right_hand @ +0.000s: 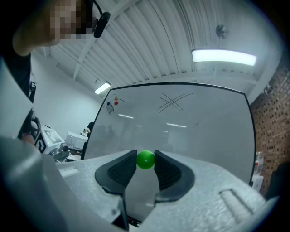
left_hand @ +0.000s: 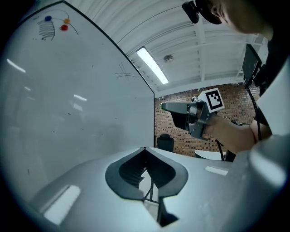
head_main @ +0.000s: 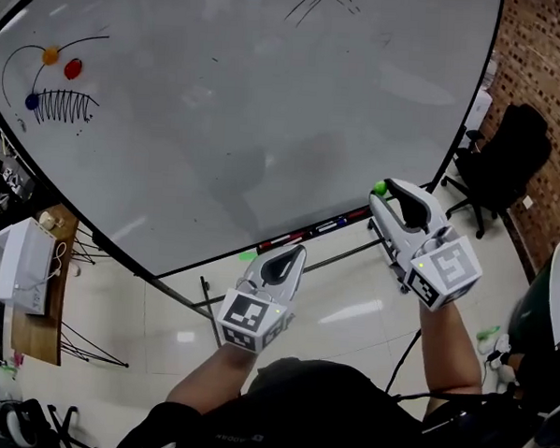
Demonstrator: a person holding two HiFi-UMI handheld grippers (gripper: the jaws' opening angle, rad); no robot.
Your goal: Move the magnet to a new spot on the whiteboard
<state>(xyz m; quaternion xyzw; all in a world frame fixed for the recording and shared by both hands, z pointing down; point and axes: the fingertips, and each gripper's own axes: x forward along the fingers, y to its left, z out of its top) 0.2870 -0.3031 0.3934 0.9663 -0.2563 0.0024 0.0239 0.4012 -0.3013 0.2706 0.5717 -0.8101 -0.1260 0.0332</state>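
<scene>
Right gripper (head_main: 385, 191) is pinching the little green magnet (right_hand: 145, 160) between its pads, clear of the board. Left gripper (head_main: 295, 257) is closed up, empty. Looks mid-carry to me: next it wants pressing onto a bare patch of whiteboard (head_main: 229, 122), then letting go.

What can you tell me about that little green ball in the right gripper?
The green magnet is a small, smooth, glossy ball, plastic by its look. The right gripper pinches it at the very tips of its dark ribbed jaws, one on each side. It hangs before the whiteboard, near the lower edge; whether it touches the board cannot be told.
</scene>
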